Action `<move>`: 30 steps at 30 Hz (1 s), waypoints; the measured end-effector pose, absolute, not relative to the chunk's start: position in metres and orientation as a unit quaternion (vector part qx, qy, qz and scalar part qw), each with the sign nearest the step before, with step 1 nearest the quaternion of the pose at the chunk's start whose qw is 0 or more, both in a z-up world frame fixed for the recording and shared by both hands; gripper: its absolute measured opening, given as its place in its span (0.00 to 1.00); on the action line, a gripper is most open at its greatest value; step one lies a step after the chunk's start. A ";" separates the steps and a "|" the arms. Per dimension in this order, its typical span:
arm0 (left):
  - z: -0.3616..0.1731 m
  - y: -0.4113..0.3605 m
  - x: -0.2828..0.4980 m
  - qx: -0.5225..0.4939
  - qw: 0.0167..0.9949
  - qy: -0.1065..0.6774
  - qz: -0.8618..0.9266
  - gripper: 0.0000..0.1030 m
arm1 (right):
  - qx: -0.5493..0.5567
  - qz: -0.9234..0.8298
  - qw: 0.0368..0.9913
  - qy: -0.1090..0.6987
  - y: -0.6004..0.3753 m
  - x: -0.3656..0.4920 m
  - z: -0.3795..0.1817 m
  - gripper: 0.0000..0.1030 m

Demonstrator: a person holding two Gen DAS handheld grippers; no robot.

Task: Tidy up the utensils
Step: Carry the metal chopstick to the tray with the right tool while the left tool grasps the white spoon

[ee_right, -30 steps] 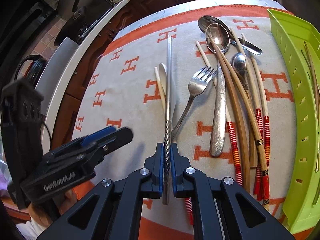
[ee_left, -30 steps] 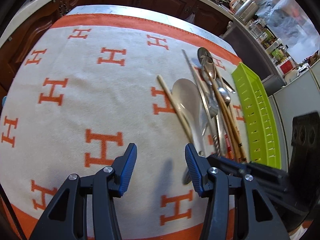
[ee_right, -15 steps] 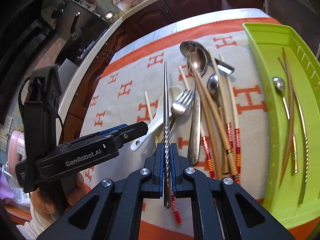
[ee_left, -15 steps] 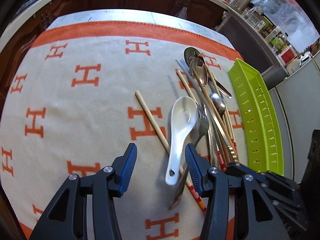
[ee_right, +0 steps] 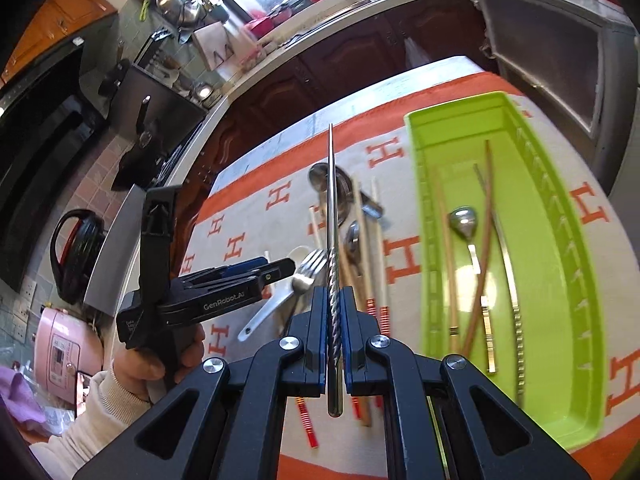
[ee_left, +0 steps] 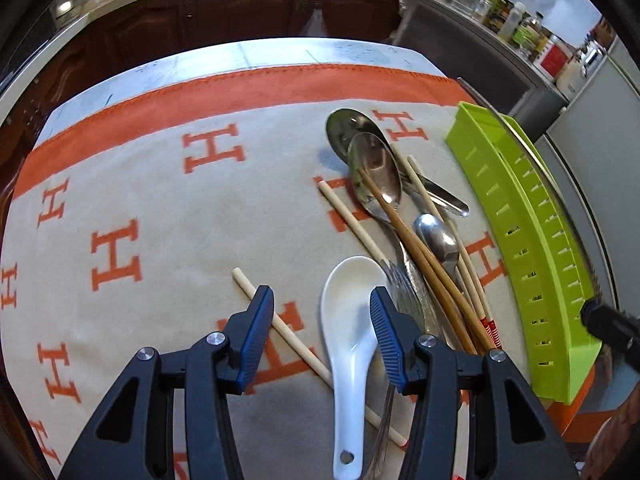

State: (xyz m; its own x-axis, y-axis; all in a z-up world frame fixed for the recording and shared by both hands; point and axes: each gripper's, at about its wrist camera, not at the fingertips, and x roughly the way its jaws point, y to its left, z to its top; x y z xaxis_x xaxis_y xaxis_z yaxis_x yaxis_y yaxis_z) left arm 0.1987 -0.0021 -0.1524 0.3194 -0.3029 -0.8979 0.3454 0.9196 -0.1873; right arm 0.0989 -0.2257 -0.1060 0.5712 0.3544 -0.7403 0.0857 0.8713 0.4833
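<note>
My right gripper (ee_right: 333,296) is shut on a metal chopstick (ee_right: 330,200) with a twisted grip, held in the air pointing away, left of the green tray (ee_right: 560,280). The tray holds a small metal spoon (ee_right: 463,220), brown chopsticks and another metal chopstick. My left gripper (ee_left: 322,296) hangs open over the bowl of a white ceramic spoon (ee_left: 348,360), its fingers astride the bowl without touching. It also shows in the right wrist view as the left gripper (ee_right: 286,268). Right of the white spoon lies a pile of metal spoons (ee_left: 374,164), a fork and bamboo chopsticks (ee_left: 424,256).
A cream and orange H-patterned cloth (ee_left: 160,220) covers the table. One pale chopstick (ee_left: 296,344) lies alone under the left gripper. The green tray (ee_left: 520,220) stands along the cloth's right side. Dark cabinets (ee_left: 260,12) stand beyond the far edge. A hand in a cream sleeve (ee_right: 132,364) holds the left gripper.
The right gripper has risen with the metal chopstick and swung right toward the green tray. The left gripper has slid right, from bare cloth to over the white spoon.
</note>
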 end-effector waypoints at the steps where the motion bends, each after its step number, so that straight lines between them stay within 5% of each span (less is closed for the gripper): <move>1: -0.152 -0.005 0.199 0.023 0.812 0.547 -0.204 0.47 | 0.243 0.072 0.854 0.455 -0.234 0.097 -0.106 0.06; 20: -0.158 -0.026 0.184 0.094 0.814 0.524 -0.233 0.37 | 0.263 0.043 0.849 0.457 -0.271 0.088 -0.122 0.06; 23: -0.156 -0.029 0.181 0.093 0.813 0.522 -0.243 0.20 | 0.264 0.038 0.848 0.458 -0.267 0.089 -0.122 0.06; 30: -0.151 -0.022 0.177 0.055 0.822 0.520 -0.226 0.06 | 0.271 0.029 0.847 0.457 -0.267 0.086 -0.124 0.06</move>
